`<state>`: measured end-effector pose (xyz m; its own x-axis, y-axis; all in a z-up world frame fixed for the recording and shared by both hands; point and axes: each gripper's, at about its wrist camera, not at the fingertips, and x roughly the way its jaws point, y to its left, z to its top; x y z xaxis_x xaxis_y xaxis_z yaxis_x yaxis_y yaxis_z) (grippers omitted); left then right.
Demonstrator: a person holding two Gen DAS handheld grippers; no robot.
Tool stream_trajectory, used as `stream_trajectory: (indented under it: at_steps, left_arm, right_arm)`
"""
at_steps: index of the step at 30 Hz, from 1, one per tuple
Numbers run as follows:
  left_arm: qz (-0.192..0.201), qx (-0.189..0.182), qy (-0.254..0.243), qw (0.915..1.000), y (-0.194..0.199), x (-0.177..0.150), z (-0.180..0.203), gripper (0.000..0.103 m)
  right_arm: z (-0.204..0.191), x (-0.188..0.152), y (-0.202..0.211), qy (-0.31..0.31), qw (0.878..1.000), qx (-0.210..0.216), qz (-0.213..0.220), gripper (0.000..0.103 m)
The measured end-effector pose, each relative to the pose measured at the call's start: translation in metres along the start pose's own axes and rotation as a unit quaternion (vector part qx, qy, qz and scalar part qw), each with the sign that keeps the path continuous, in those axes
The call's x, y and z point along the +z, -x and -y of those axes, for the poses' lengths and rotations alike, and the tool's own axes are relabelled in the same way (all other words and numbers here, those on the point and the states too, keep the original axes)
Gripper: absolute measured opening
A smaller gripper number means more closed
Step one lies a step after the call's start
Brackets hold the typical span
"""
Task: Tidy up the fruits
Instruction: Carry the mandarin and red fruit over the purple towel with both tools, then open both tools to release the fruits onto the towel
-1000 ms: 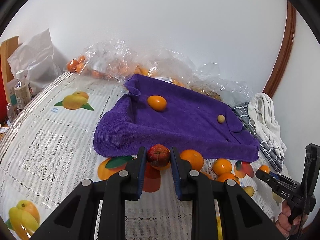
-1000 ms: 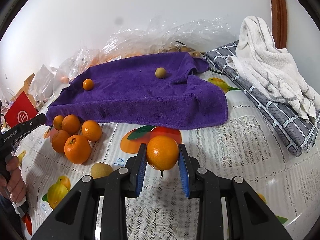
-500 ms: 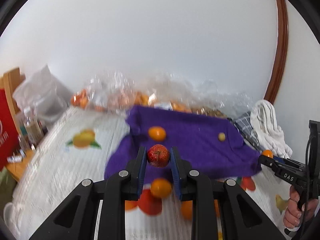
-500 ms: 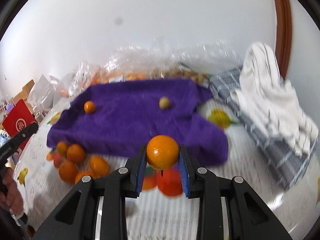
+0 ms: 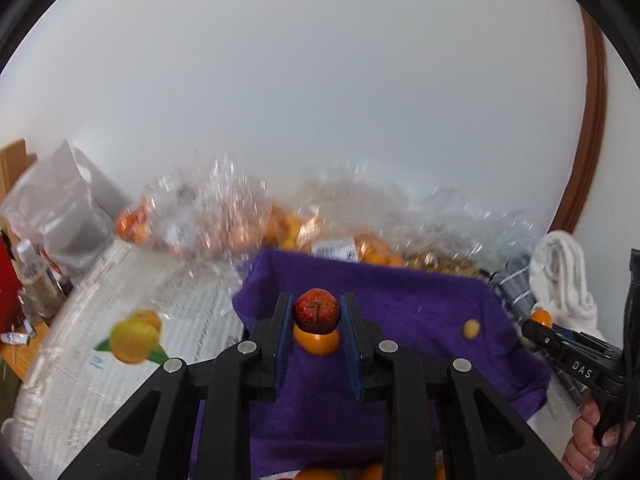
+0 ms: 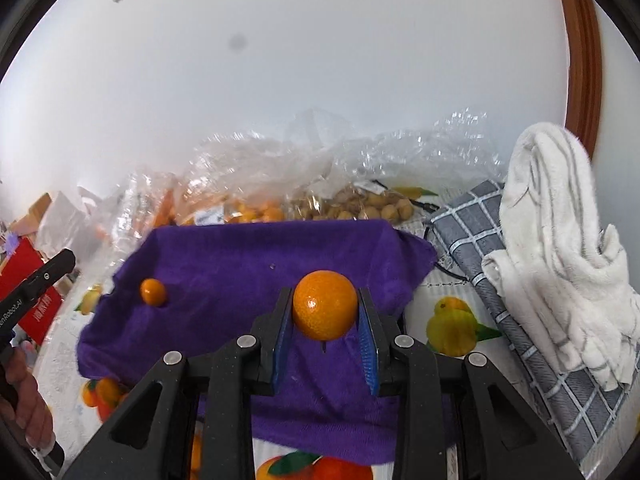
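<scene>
My left gripper (image 5: 317, 312) is shut on a small red apple (image 5: 317, 310) and holds it in the air above the purple towel (image 5: 400, 304). A small orange (image 5: 317, 343) lies on the towel just behind and below the apple, and a small tan fruit (image 5: 471, 329) lies to the right. My right gripper (image 6: 325, 307) is shut on an orange (image 6: 325, 305) and holds it above the purple towel (image 6: 240, 264). The small orange (image 6: 153, 292) lies at the towel's left in that view.
Clear plastic bags of oranges and tan fruits (image 6: 280, 204) lie behind the towel by the wall. A white towel (image 6: 560, 248) on a grey checked cloth (image 6: 500, 280) lies at the right. Loose oranges (image 6: 100, 394) sit on the lace tablecloth (image 5: 100, 368). Bottles (image 5: 36, 276) stand far left.
Both grippers have risen from the tablecloth and moved forward over the purple towel, each still holding its fruit.
</scene>
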<state>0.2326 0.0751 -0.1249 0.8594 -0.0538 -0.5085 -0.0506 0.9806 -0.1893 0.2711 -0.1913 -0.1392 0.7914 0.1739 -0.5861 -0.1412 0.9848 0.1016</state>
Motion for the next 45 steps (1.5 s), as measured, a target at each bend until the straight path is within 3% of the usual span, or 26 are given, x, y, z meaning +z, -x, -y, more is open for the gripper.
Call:
stream_trajectory:
  at_steps: [6,17,31,33,37,40,42,44,45]
  left_arm:
    - [-0.040,0.015,-0.006,0.9991,-0.026,-0.021,-0.004,0.023]
    - [-0.064,0.055,-0.030,0.9960,-0.042,-0.032,-0.002,0.023]
    - [-0.094,0.063,-0.024,0.9932,-0.051,-0.039,-0.004,0.023]
    - [-0.097,0.062,-0.025,0.9930,-0.052,-0.039,-0.003,0.023]
    - [-0.101,0.062,-0.026,0.9926,-0.052,-0.040,-0.003,0.023]
    - [-0.099,0.058,-0.024,0.9930,-0.050,-0.039,-0.002,0.023]
    - [-0.097,0.055,-0.024,0.9935,-0.047,-0.037,-0.001,0.027]
    - [-0.089,0.054,-0.023,0.9943,-0.043,-0.035,0.000,0.046]
    - [-0.080,0.054,-0.021,0.9951,-0.040,-0.034,0.000,0.050]
  right_arm:
    - [0.005,-0.019,-0.033,0.001,0.999,-0.006,-0.039,0.030]
    - [0.003,-0.027,-0.050,-0.008,0.998,0.011,-0.059,0.030]
    - [0.000,-0.031,-0.047,0.008,0.998,0.006,-0.056,0.031]
    - [0.000,-0.031,-0.047,0.008,0.998,0.011,-0.056,0.033]
    - [-0.001,-0.032,-0.044,0.008,0.999,0.012,-0.053,0.050]
    - [-0.005,-0.032,-0.040,0.016,0.999,0.003,-0.049,0.054]
    - [-0.007,-0.032,-0.035,0.020,0.999,-0.005,-0.044,0.055]
    - [-0.009,-0.030,-0.028,0.021,0.999,-0.009,-0.036,0.055]
    - [-0.010,-0.029,-0.024,0.023,0.999,-0.014,-0.029,0.055]
